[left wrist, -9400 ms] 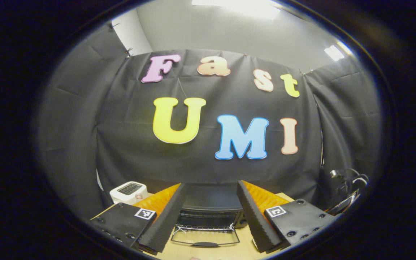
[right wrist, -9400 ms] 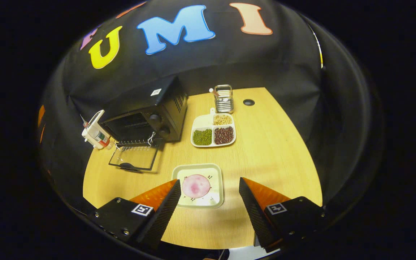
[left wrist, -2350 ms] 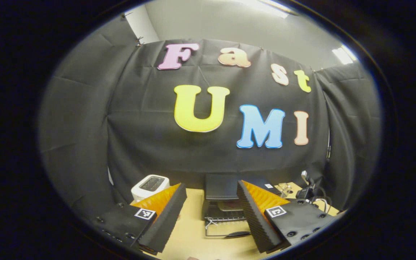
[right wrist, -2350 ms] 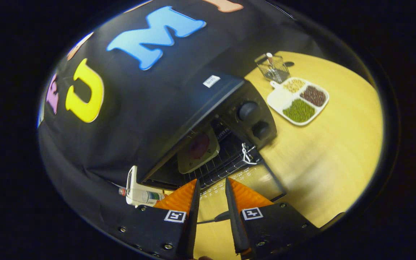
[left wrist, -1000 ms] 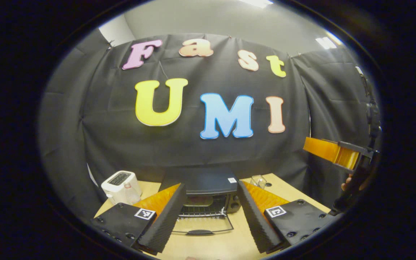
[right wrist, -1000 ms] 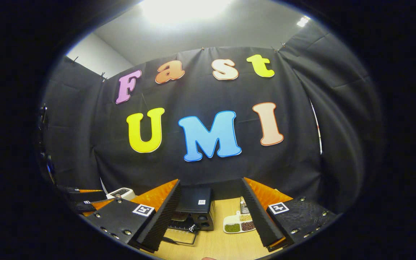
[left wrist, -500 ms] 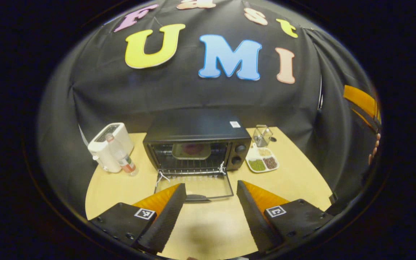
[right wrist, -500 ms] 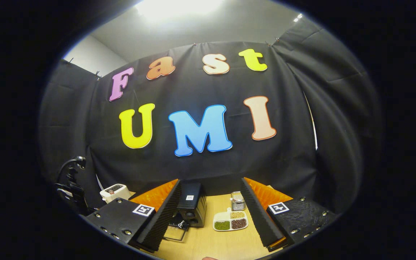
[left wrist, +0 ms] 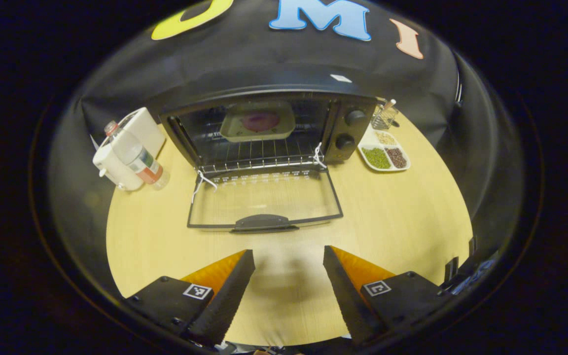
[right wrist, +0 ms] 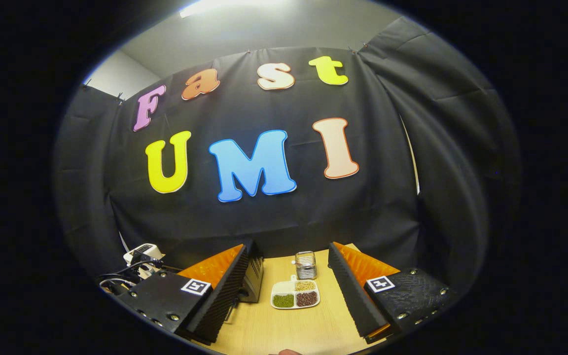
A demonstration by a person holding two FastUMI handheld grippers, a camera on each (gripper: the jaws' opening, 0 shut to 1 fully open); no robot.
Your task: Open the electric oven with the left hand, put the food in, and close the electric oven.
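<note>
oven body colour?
Black: the oven casing and knob panel are black, seen best in the left gripper view.

Wooden table (left wrist: pixel 402 217) carries all things. Electric oven (left wrist: pixel 264 118) at far middle, glass door (left wrist: pixel 264 199) dropped flat onto tabletop. White toaster (left wrist: pixel 133 135) at far left, plastic bottle (left wrist: pixel 133 155) just beside it. Divided tray with beans (left wrist: pixel 384 155) right of oven; wire basket (left wrist: pixel 384 116) behind tray, far right.
</note>
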